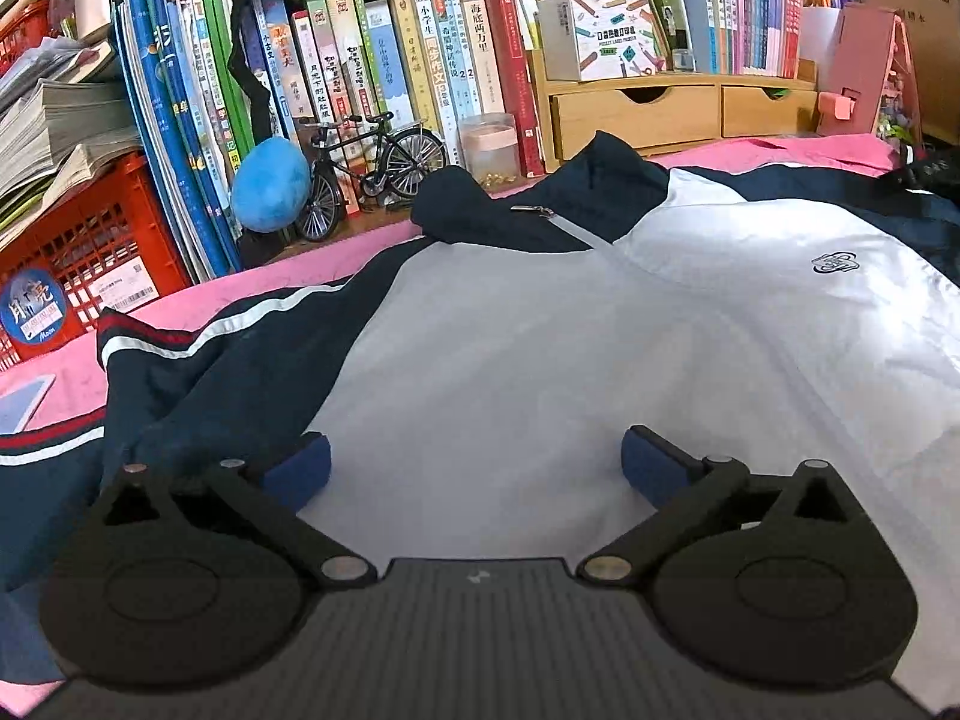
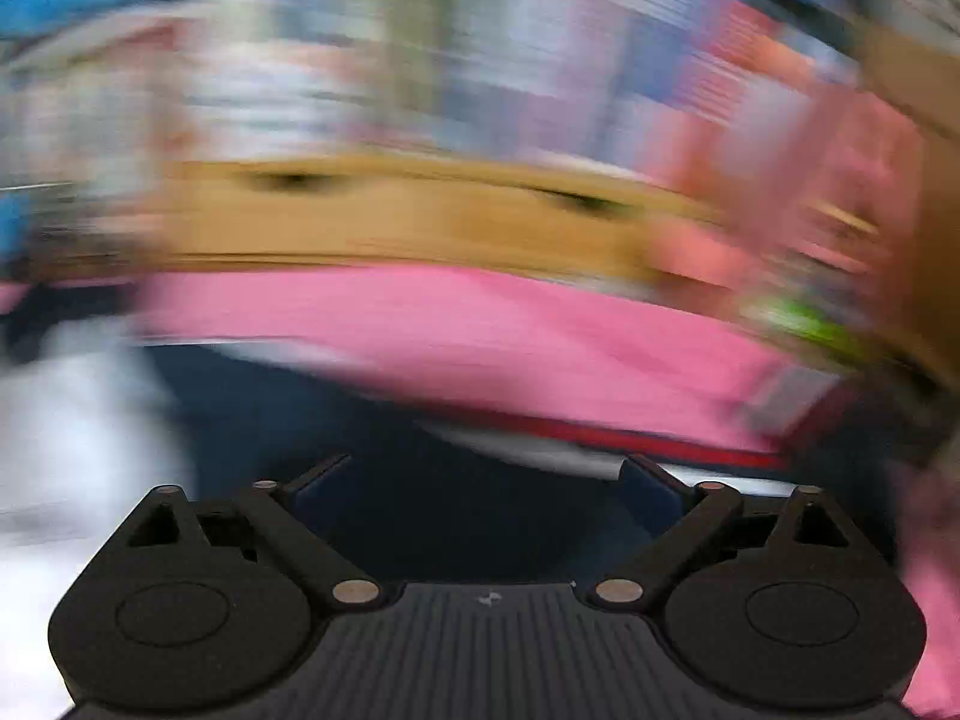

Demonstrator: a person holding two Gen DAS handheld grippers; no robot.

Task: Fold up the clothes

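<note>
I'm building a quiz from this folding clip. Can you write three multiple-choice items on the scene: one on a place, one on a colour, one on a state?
1. Where does the model bicycle stand?
A. before the books
B. on the jacket
C. inside the crate

2. What colour is the jacket's front panel?
A. red
B. white
C. green

3. How is the left gripper?
A. shut on a sleeve
B. shut on the collar
C. open over the jacket

Answers: 1 A, it stands at the foot of the upright books. 2 B, the chest is white between navy sleeves. 3 C, its blue pads stand wide apart with nothing between.
</note>
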